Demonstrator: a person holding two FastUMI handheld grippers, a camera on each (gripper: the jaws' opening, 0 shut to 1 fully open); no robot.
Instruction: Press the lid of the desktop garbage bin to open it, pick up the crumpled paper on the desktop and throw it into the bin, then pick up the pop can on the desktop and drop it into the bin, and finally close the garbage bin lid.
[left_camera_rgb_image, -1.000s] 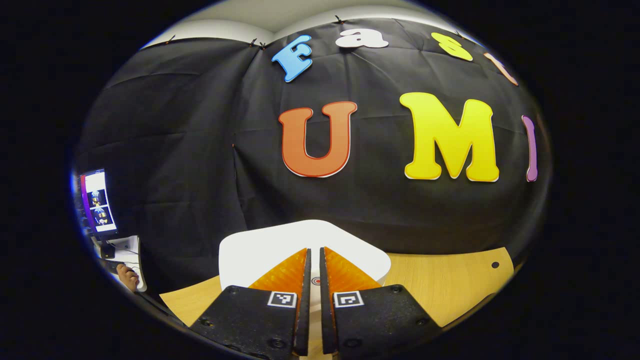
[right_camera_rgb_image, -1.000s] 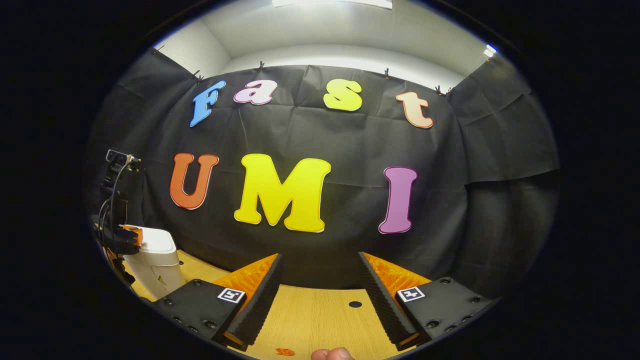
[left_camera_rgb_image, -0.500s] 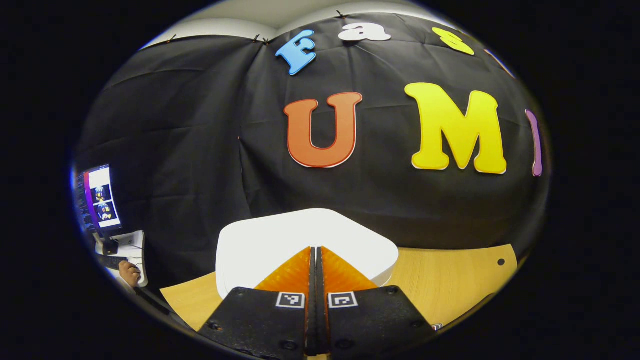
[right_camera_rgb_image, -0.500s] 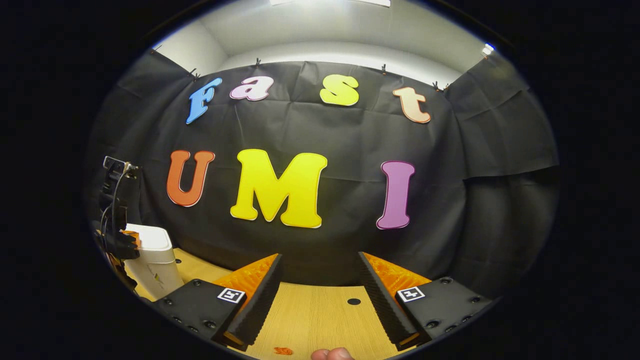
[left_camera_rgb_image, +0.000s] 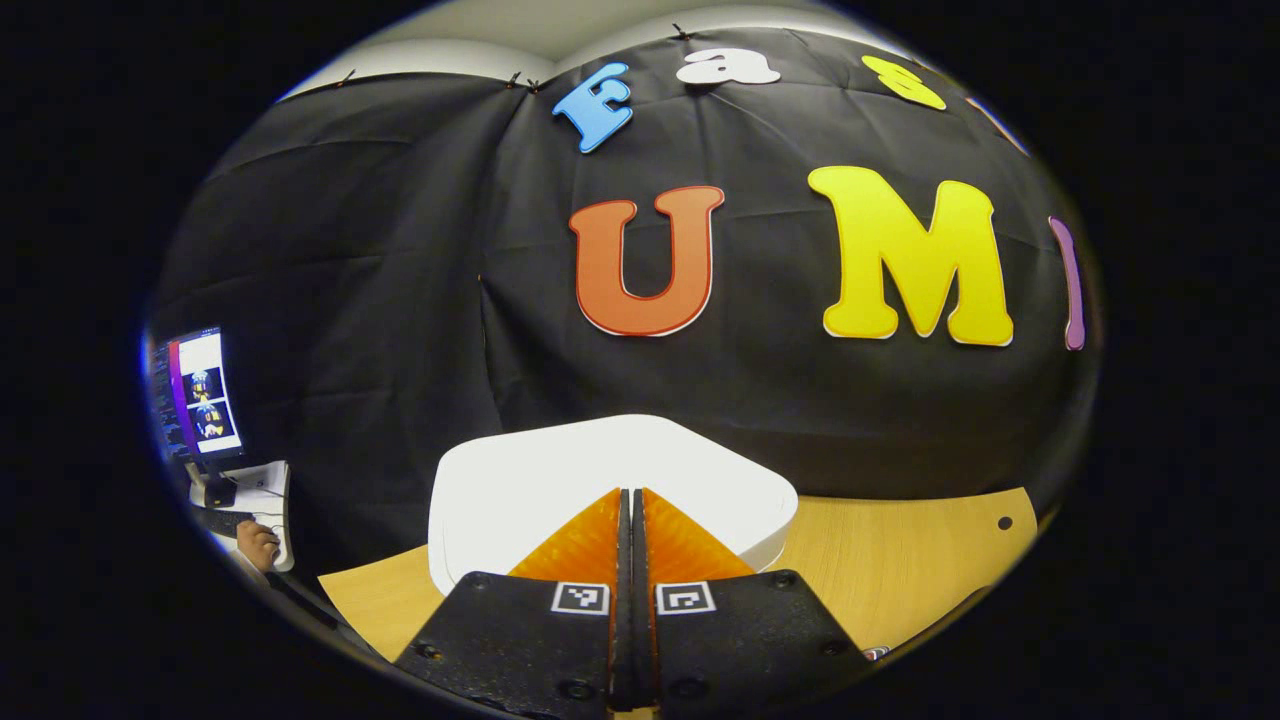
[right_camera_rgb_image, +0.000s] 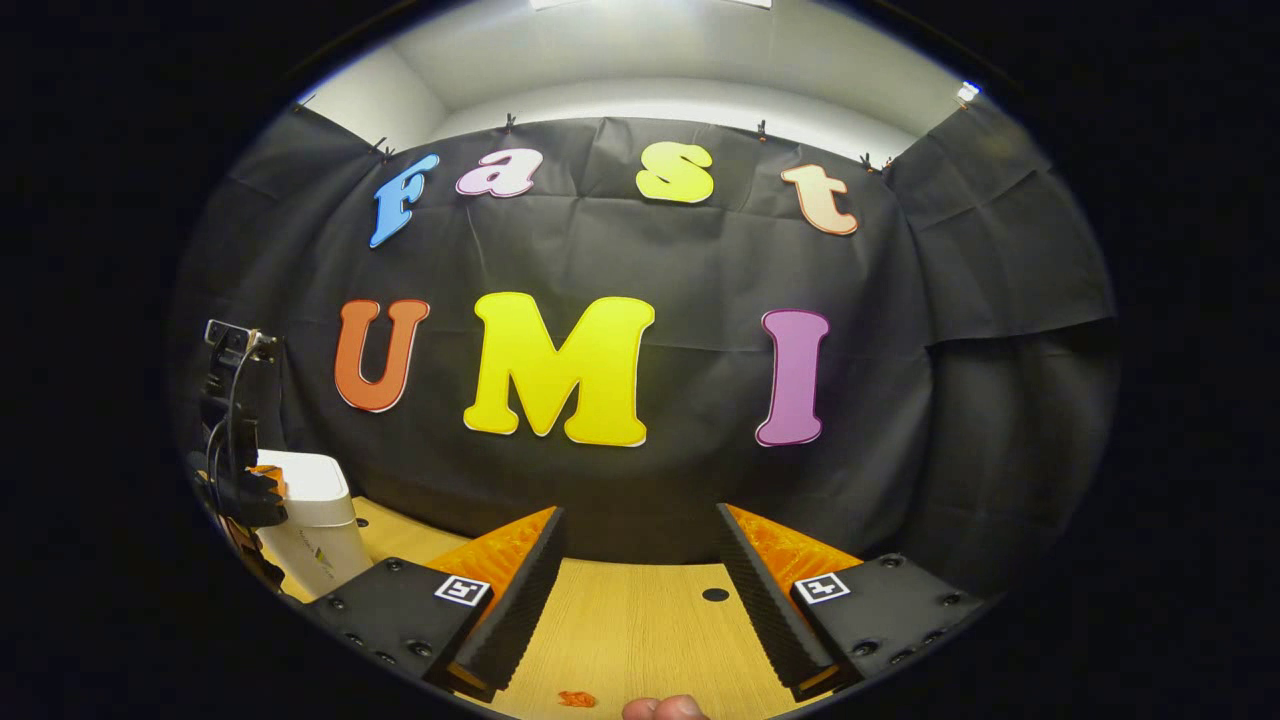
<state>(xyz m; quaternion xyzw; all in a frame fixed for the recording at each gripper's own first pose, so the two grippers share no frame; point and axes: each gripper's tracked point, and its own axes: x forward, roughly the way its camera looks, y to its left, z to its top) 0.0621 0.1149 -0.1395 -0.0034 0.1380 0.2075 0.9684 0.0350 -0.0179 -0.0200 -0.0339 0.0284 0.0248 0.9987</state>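
The left gripper (left_camera_rgb_image: 631, 492), jaws together, rested on the closed lid (left_camera_rgb_image: 560, 480) of the garbage bin (right_camera_rgb_image: 318, 532), at nine o'clock from the right gripper (right_camera_rgb_image: 635, 545), whose jaws were apart. Pressing was in hand; next, probably releasing upward.

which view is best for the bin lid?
Left gripper view: the white lid lies large and close behind the shut left gripper. Right gripper view shows the bin small at the left edge, partly behind that gripper.
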